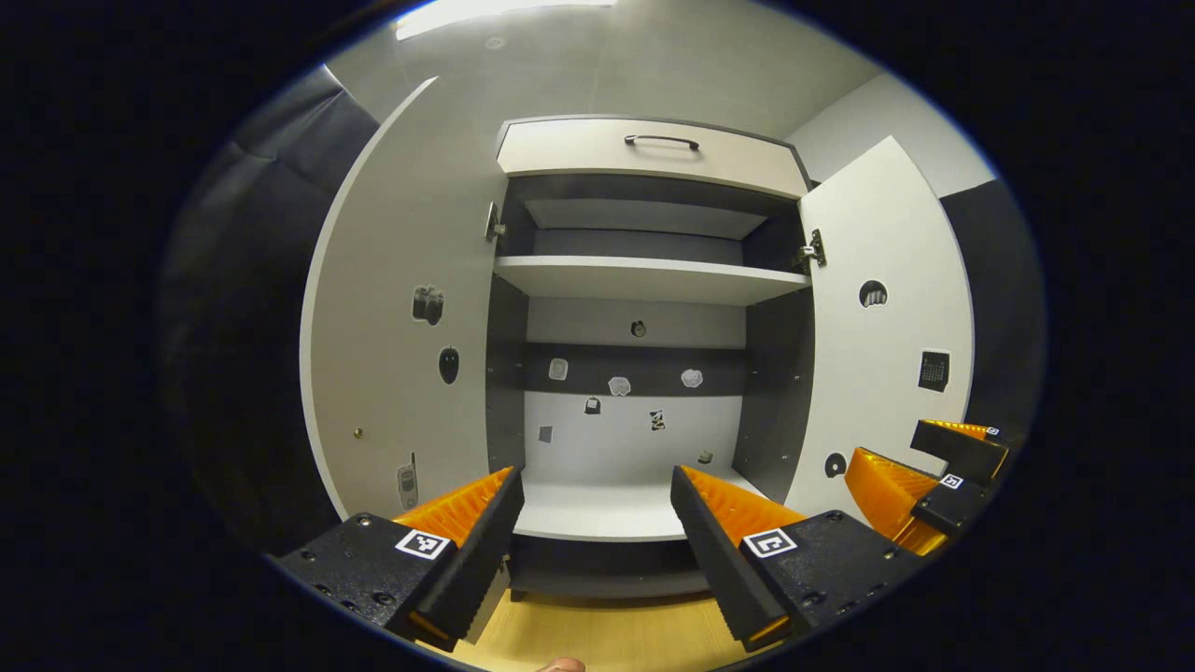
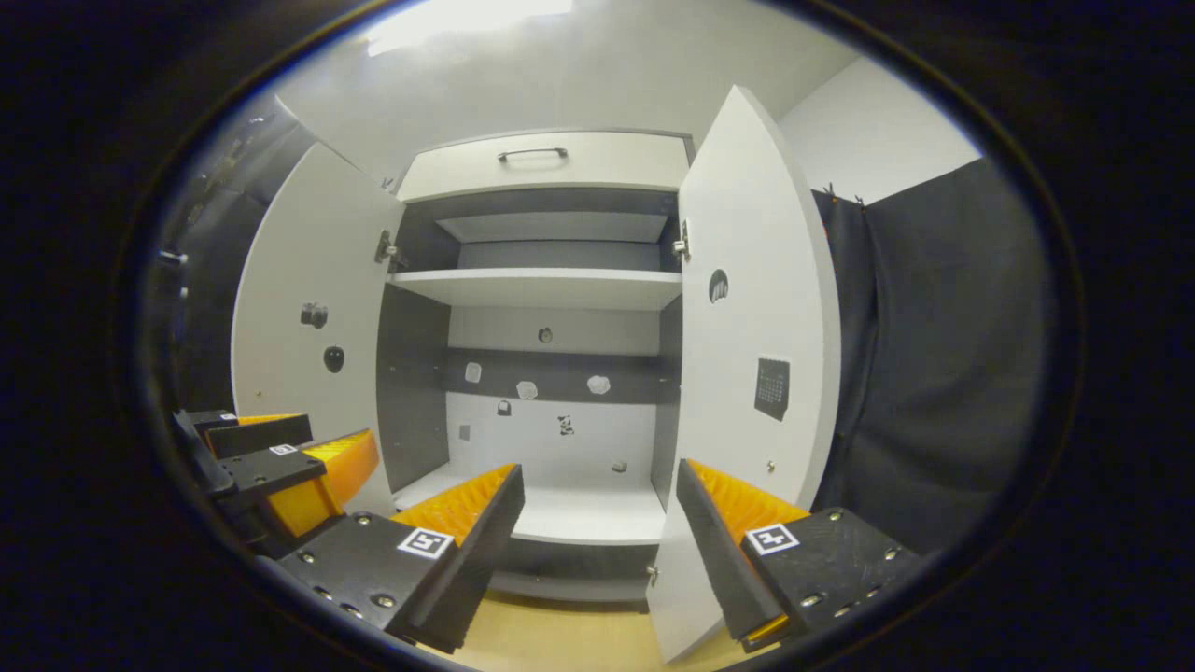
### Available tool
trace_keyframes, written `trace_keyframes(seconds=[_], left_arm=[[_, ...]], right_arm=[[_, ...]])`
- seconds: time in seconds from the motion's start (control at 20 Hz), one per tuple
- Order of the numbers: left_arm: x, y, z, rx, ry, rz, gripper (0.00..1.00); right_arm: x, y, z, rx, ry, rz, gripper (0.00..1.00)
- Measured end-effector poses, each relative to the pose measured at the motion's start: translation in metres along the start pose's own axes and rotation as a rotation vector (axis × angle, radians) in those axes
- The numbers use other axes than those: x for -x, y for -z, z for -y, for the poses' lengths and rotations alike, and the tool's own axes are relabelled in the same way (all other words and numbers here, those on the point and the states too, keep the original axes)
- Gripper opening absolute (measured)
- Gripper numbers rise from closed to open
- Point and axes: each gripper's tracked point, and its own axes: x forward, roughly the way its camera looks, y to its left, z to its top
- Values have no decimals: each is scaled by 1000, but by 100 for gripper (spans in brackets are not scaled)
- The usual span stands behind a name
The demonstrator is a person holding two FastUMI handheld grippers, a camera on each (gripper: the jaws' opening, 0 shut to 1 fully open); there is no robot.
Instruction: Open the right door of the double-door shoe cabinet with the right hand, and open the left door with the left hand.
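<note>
Both claws stand wide open with nothing between their fingers: the left gripper faces straight into the shoe cabinet, and the right gripper hangs just off the edge of the right door, apart from it as far as I can judge. That door is swung out past square to the carcass, and the left door is swung out on the other side, so by my reading both halves of the task are done and the claws sit back because there is nothing left to pull. From the left gripper view the other gripper shows low at the right, near the foot of the right door; from the right gripper view the other one sits low at the left, below the left door. Inside, 1 shelf crosses the upper part and the bottom board is bare apart from a small dark scrap I cannot identify. Small stickers dot the back panel and both door insides, too small to make out. A drawer front with its handle tops the cabinet, shut. Door handles are hidden on the outer faces, and the wooden floor is largely cut off by the fingers.
</note>
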Motion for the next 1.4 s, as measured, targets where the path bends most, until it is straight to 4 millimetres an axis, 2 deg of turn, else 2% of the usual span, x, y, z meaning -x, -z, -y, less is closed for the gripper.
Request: trace_keyframes(seconds=[0.25,0.7,0.75,0.85,1.1,1.4], left_arm=[[-14,17,-6,31,11,-43,98],[-41,17,2,34,52,-18,96],[-43,17,3,26,56,-17,93],[-47,17,6,22,69,-15,96],[-54,17,10,25,93,-13,96],[-53,16,18,17,109,-8,96]], right_arm=[[-5,4,-7,-16,-2,-9,98],[-12,5,-3,-16,42,11,98],[-13,5,-2,-13,47,11,98],[-15,6,-3,-9,57,11,98],[-16,7,-3,6,67,13,98],[-12,7,-1,25,76,16,97]])
